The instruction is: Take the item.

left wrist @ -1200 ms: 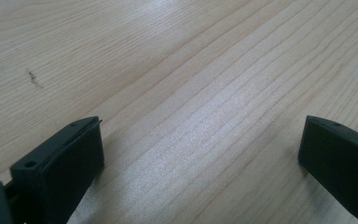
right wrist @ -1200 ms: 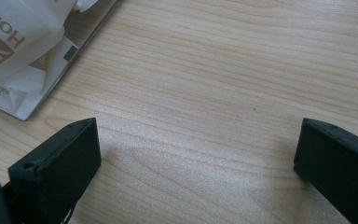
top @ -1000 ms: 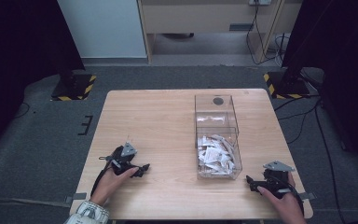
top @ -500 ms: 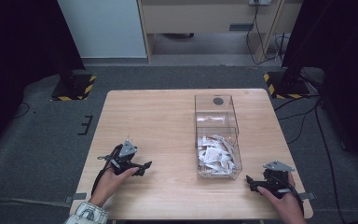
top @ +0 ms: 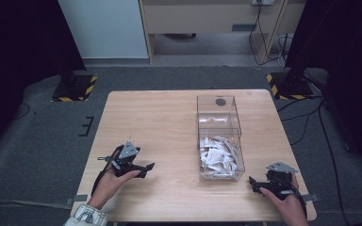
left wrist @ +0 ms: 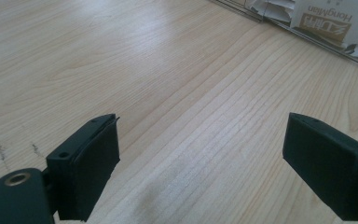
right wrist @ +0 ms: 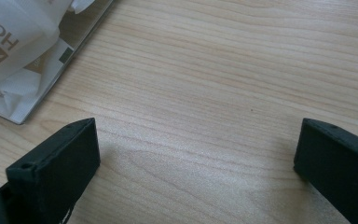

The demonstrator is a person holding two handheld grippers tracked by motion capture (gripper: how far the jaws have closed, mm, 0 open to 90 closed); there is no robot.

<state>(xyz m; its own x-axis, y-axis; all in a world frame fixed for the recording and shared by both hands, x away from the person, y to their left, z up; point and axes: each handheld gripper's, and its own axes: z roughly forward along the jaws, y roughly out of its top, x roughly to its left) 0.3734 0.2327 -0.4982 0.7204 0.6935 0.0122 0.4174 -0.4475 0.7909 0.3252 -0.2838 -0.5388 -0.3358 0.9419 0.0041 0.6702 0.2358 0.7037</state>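
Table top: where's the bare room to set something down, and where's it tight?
Most of the table is bare wood: the whole far-left stretch beyond the left gripper, and the near strip between that gripper and the clear box. Tightest is the near-right corner, where the right gripper sits close to the box of white packets.
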